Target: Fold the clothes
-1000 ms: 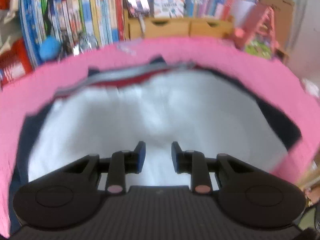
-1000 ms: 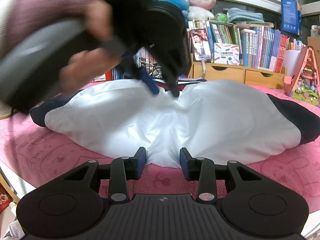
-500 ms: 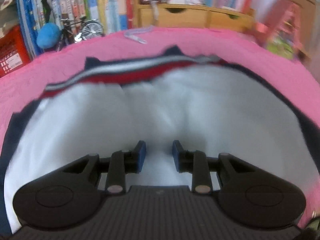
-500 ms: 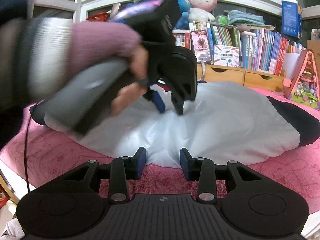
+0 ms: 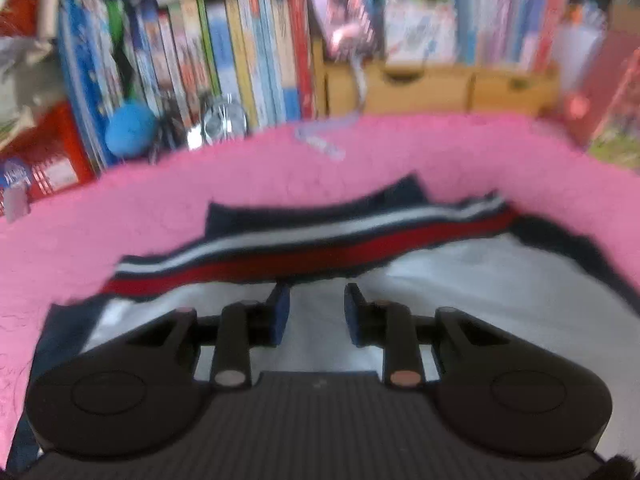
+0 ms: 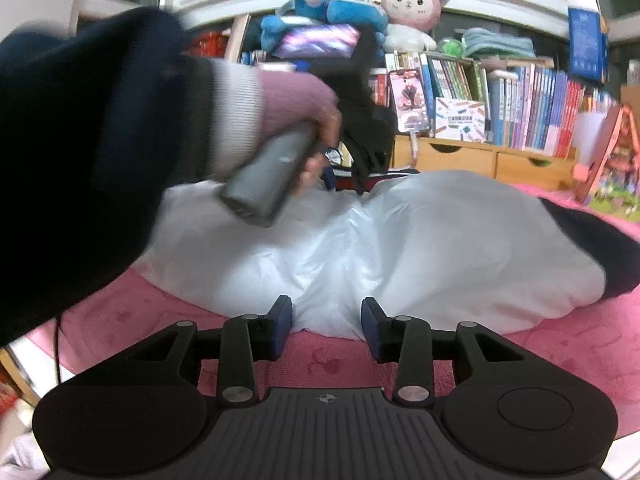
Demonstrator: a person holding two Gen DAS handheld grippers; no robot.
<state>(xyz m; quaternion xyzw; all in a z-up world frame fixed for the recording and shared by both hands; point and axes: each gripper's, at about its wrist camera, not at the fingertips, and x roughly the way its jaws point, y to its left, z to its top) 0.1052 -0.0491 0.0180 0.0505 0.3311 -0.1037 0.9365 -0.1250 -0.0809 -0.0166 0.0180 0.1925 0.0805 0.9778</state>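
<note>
Garment [image 6: 420, 240] lies spread inside out on the pink blanket [image 6: 560, 348], white lining up, dark sleeves trailing off both sides; probably laid flat so it can be folded.

Left gripper [image 5: 316, 312] hangs over the far edge of the garment, just short of the red-and-white striped band [image 5: 312, 252]. Jaws partly apart, nothing between them, only lining showing through the gap. Likely lined up to take hold at that band.

Right gripper [image 6: 326, 326] sits at the near hem of the garment, jaws opening, no cloth between the pads; looks placed to take the hem.

Hard to read: left wrist view is blurred, so whether the left fingertips touch the cloth can't be told. From the right wrist view a dark sleeve [image 6: 88, 160] and the hand [image 6: 316, 136] cover the garment's left part. Bookshelf [image 6: 520, 104] stands beyond the garment.
</note>
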